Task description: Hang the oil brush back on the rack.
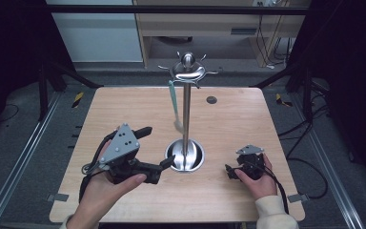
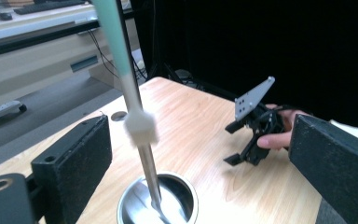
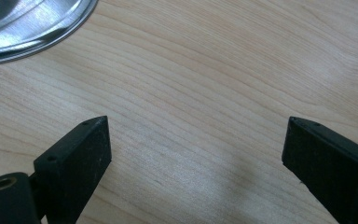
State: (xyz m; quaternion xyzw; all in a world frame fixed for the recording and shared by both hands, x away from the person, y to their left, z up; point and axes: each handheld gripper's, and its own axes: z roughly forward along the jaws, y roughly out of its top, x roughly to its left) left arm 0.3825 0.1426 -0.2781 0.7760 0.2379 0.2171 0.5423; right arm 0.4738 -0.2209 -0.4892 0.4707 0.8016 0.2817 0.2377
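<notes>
Nearest me, my left gripper (image 1: 164,164) stands wide open and empty, one jaw tip just beside the steel base (image 1: 185,156) of the hanging stand (image 1: 187,107); I judge a careless sweep could knock the pole and set the teal-handled utensil (image 1: 173,101) swinging off its hook. My right gripper (image 1: 232,171), low over the wooden table (image 1: 228,114) right of the base, is also wide and holds nothing.
</notes>
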